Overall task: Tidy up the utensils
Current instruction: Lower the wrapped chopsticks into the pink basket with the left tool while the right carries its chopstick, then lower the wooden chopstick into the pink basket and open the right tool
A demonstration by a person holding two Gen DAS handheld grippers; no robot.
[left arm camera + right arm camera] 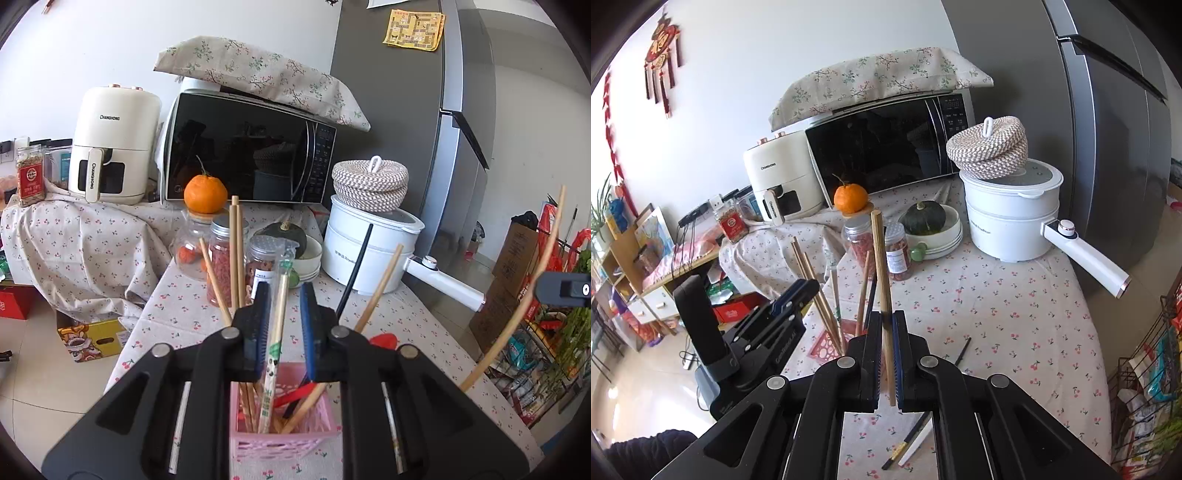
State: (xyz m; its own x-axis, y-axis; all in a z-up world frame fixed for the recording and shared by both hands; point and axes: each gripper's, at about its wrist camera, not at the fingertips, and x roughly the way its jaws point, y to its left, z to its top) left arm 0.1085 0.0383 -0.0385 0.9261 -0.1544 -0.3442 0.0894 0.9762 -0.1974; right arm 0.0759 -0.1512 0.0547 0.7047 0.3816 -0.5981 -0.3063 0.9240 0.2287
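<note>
A pink lattice basket stands on the cherry-print table and holds several wooden chopsticks, a black chopstick and a red utensil. My left gripper hovers over it, jaws open around a paper-wrapped chopstick pair that stands in the basket. My right gripper is shut on a bare wooden chopstick, held upright to the right of the basket. That chopstick also shows in the left wrist view. The left gripper shows in the right wrist view.
Loose chopsticks and a black one lie on the tablecloth under my right gripper. Jars, a squash in a bowl, a white electric pot, a microwave and an air fryer stand behind. A wire rack is right.
</note>
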